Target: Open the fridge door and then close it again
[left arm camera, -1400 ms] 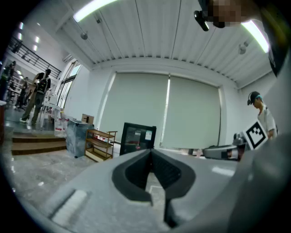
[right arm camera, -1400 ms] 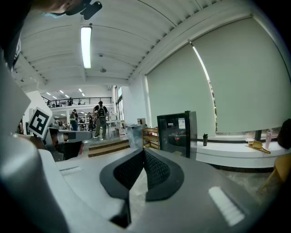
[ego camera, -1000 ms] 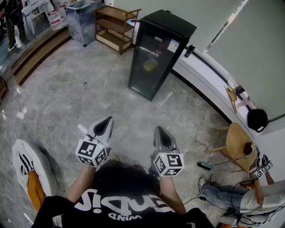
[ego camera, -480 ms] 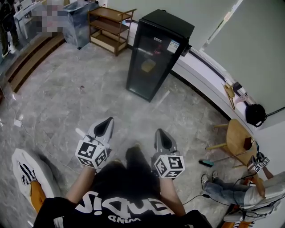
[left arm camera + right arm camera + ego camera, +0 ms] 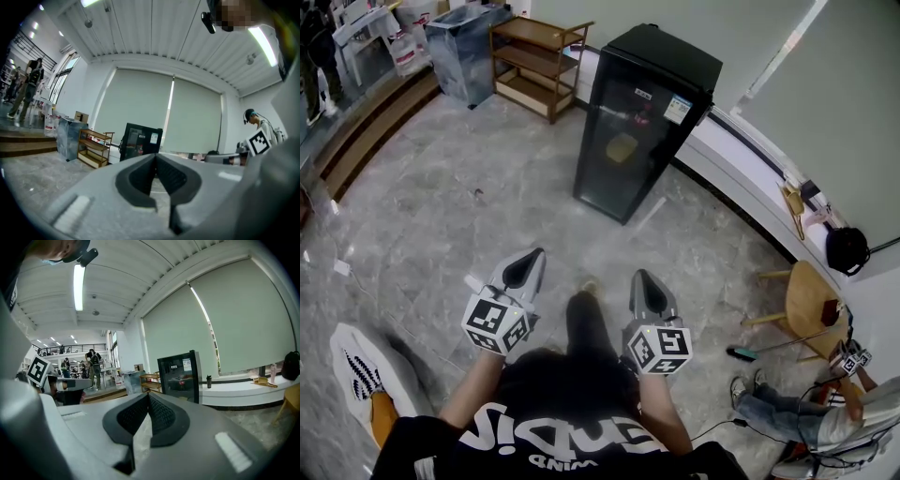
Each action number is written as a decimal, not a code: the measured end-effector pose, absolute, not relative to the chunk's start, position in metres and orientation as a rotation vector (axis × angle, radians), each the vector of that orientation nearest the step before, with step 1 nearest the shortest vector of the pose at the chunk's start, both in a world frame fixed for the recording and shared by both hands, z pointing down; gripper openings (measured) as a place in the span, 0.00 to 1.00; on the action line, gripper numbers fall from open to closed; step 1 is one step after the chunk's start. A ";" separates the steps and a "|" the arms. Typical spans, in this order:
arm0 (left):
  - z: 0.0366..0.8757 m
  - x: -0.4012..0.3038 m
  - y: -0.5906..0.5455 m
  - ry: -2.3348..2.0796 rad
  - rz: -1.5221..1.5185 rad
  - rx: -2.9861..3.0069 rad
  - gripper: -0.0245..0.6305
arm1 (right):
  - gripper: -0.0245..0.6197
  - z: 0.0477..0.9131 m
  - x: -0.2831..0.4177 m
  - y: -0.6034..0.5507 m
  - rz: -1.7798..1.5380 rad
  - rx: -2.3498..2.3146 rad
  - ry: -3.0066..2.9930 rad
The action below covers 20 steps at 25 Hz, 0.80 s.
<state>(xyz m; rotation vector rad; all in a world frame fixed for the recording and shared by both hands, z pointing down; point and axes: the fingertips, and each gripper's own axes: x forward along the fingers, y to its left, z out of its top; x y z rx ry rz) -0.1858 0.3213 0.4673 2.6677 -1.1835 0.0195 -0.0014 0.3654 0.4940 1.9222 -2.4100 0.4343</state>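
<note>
Closer than a second ago, the tall black fridge with a glass door [image 5: 642,117] looms slightly larger in the head view as the person walks toward it, one shoe [image 5: 587,285] newly showing between the grippers. It stands upright on the grey marble floor [image 5: 441,206], its long axis vertical and its door shut. The glass front faces the open floor and the approaching person, and its back is toward the white window ledge [image 5: 741,178]. An open wooden shelf rack [image 5: 539,56] stands just beside it on the left.

Well short of the fridge, the left gripper [image 5: 528,262] and right gripper [image 5: 641,283] point ahead, each with its jaws pressed together and nothing between them.

The risks lie ahead. Closed jaws cannot take a door edge, so they would need to part first. No handle can be made out from here, nor the hinge side, and pads may slip on the smooth glass. A hard pull could drag or rock the free-standing cabinet on the polished floor.
</note>
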 end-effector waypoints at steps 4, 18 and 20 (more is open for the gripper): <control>0.470 -0.178 0.290 -1.177 0.013 2.666 0.04 | 0.03 0.497 0.006 0.335 0.436 1.921 -2.406; 0.452 -0.133 0.151 -1.222 -0.002 2.630 0.04 | 0.03 0.480 0.055 0.187 0.451 1.874 -2.444; 0.450 -0.127 0.131 -1.236 0.000 2.621 0.04 | 0.03 0.478 0.060 0.165 0.450 1.853 -2.453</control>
